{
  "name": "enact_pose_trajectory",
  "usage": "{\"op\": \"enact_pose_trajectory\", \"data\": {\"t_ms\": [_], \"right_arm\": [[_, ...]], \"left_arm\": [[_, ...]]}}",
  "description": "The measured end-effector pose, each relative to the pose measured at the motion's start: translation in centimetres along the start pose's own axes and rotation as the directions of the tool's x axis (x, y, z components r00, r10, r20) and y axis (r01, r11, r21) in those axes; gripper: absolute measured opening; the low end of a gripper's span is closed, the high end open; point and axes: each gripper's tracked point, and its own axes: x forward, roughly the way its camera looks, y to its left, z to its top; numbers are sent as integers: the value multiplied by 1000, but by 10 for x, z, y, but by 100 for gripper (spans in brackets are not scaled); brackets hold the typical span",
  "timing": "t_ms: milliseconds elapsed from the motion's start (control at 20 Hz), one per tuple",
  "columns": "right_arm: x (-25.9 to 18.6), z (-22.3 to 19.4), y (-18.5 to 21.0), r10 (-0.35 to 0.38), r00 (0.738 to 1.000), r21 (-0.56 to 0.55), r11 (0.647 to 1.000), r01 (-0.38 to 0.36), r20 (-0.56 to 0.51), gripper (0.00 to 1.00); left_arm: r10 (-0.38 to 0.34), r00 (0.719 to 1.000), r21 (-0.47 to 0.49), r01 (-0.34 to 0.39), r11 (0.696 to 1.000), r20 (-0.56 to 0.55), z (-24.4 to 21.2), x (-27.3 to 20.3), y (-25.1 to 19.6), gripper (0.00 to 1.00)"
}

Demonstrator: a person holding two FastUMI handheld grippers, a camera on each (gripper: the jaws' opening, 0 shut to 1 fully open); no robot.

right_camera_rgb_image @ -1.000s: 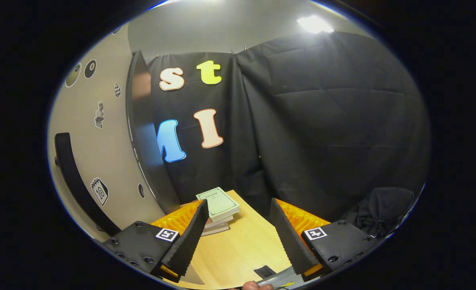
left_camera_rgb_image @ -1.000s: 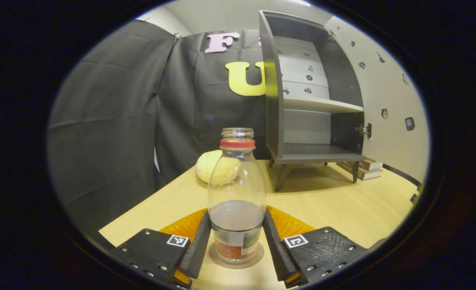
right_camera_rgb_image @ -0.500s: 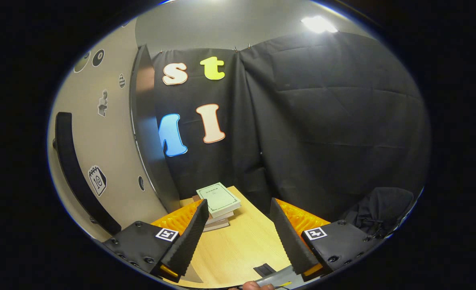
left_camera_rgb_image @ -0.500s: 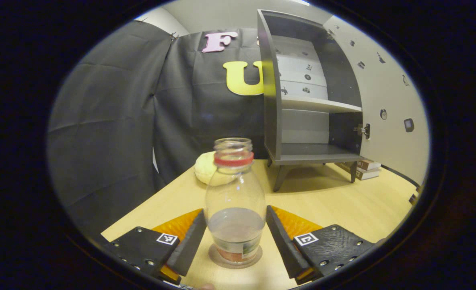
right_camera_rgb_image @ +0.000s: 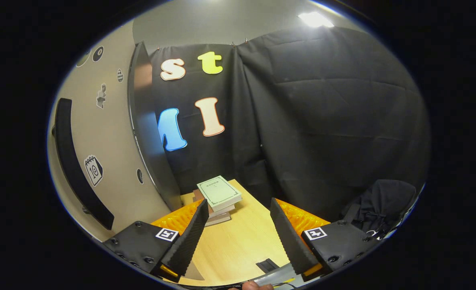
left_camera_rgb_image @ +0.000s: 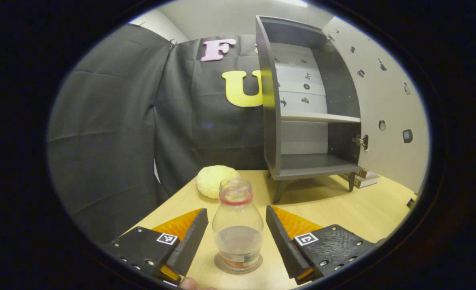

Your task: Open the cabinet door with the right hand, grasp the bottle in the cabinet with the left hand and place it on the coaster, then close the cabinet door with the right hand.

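A clear bottle (left_camera_rgb_image: 238,229) with a red neck ring and a little liquid stands upright on a round coaster (left_camera_rgb_image: 238,265) on the wooden table. My left gripper (left_camera_rgb_image: 235,211) is open, one finger on each side of the bottle and neither touching it. Beyond stands the grey cabinet (left_camera_rgb_image: 302,165), its door (left_camera_rgb_image: 386,104) swung open to the right and its shelves bare. My right gripper (right_camera_rgb_image: 238,203) is open with nothing between its fingers. The beige door (right_camera_rgb_image: 101,137) with its black handle (right_camera_rgb_image: 75,165) is at the left of the right gripper view.
A pale yellow round lump (left_camera_rgb_image: 215,181) lies on the table behind the bottle. A stack of books (right_camera_rgb_image: 219,195) sits by a dark grey panel (right_camera_rgb_image: 145,133), and the books (left_camera_rgb_image: 362,180) also lie behind the cabinet's leg. Black cloth walls close the booth.
My left gripper let go of the bottle, opened, and drew back and up. The bottle stays on the coaster. My right gripper has hardly moved.
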Motion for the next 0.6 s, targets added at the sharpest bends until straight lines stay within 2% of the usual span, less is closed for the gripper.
{"op": "enact_pose_trajectory", "data": {"t_ms": [350,450,500,600], "right_arm": [[19,-1,-11,6,1000,19,1000,-6,-3,98],[22,6,-8,28,1000,0,1000,-28,9,98],[22,9,-8,38,999,-21,999,-38,12,98],[20,17,-4,71,997,-47,996,-70,24,97]], "left_arm": [[47,994,35,-50,998,102,104,-33,-1,89],[31,993,33,-35,999,113,136,-45,-18,87],[16,994,25,-19,1000,109,152,-47,-29,89],[-28,993,-26,32,999,113,186,-52,-53,88]]}}
